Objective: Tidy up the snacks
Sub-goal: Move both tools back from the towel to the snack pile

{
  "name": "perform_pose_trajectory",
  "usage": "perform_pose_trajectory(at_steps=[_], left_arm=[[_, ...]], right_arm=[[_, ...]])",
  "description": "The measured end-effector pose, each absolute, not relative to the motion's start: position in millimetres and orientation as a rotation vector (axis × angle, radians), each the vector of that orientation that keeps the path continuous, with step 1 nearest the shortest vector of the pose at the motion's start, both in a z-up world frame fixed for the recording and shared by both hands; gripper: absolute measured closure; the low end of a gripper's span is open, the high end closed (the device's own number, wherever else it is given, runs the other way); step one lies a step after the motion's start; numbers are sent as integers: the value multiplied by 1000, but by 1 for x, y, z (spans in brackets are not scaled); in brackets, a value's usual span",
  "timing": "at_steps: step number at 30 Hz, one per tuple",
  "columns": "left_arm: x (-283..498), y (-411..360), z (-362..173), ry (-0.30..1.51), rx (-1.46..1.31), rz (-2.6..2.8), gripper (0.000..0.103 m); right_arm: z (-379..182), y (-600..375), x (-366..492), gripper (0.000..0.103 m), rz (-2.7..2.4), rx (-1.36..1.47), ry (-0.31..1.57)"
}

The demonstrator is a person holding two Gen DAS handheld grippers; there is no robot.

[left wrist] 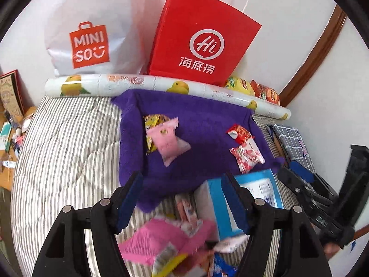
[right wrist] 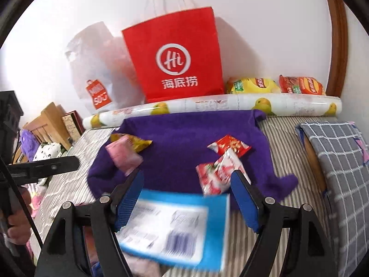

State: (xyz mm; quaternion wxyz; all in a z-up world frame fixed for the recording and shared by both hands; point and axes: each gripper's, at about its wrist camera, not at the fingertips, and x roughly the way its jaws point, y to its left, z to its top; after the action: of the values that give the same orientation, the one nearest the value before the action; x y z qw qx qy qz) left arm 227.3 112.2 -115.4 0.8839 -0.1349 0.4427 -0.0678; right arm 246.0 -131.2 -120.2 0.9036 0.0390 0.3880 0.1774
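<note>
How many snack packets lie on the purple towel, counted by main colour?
Pink: 1, the pink packet
Yellow: 1, the yellow packet, partly under the pink one
Red: 1, the red packet
Red and white: 1, the red-and-white packet
Total: 4 on the purple towel

Left gripper (left wrist: pixel 182 204), right gripper (right wrist: pixel 186 202): black frames, blue pads, silver screws.
</note>
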Motion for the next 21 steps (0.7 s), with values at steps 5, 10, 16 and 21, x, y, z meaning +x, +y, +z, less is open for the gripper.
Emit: perform_pose_trajectory(at_steps=[5, 10, 16, 21], left_arm=[[194, 114, -112, 902, -271, -138, 34], [169, 119, -115, 901, -282, -128, 34], [147, 123, -121, 904, -299, -127, 34], [130, 127, -123, 886, -309, -140, 34]], right_arm=[[-107, -127, 197, 26, 341, 48, 803], [-114, -124, 150, 26, 392, 64, 852], [-126, -107, 103, 26, 496, 59, 885], [-149, -88, 85, 26, 544, -9, 906]])
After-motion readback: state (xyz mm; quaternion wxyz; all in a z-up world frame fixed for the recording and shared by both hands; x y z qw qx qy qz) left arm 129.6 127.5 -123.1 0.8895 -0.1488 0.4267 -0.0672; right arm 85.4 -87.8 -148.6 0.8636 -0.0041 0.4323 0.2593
